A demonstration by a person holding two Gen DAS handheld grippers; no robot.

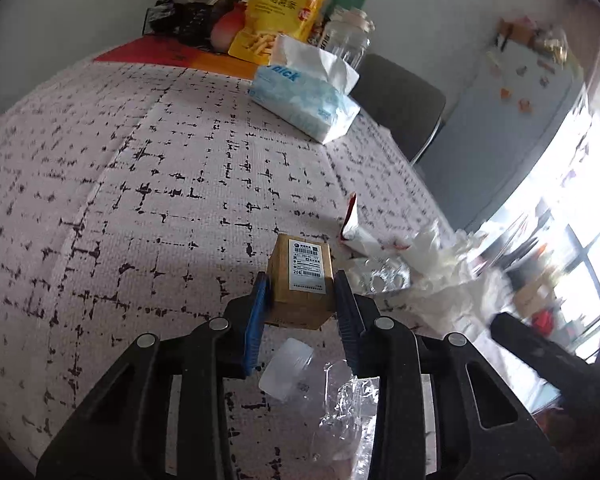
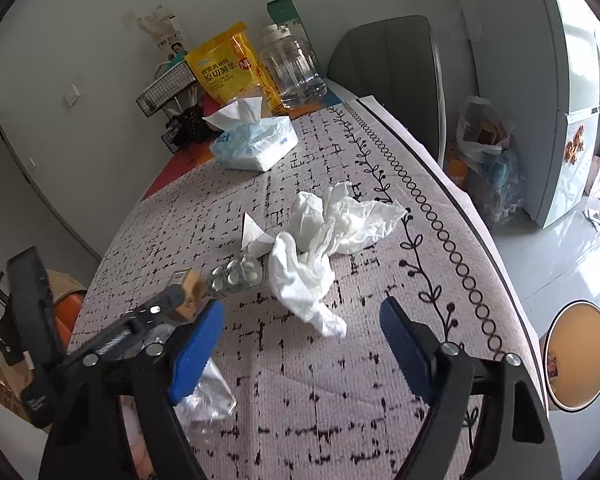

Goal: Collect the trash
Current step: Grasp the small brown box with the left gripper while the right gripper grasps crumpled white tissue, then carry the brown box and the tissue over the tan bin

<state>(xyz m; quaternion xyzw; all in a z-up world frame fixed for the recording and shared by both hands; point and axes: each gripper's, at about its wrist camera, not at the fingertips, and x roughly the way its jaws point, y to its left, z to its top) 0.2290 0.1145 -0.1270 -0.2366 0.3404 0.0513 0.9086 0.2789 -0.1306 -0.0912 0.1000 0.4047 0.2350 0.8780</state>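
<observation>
Now the left gripper (image 1: 300, 300) clamps the small brown cardboard box (image 1: 302, 280) by its stiff sides — light, rigid; the right gripper (image 2: 300, 332) gapes wide near soft crumpled white tissue (image 2: 324, 236).

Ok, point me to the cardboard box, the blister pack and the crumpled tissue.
cardboard box (image 1: 302, 280): left wrist view, on its white shipping label.
blister pack (image 2: 236, 276): right wrist view, on its pill bubbles.
crumpled tissue (image 2: 300, 276): right wrist view, on the lower white wad.

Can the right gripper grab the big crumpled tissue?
Probably yes. The right gripper is open, and the crumpled tissue lies just ahead of it on the table, with nothing between them.
</observation>
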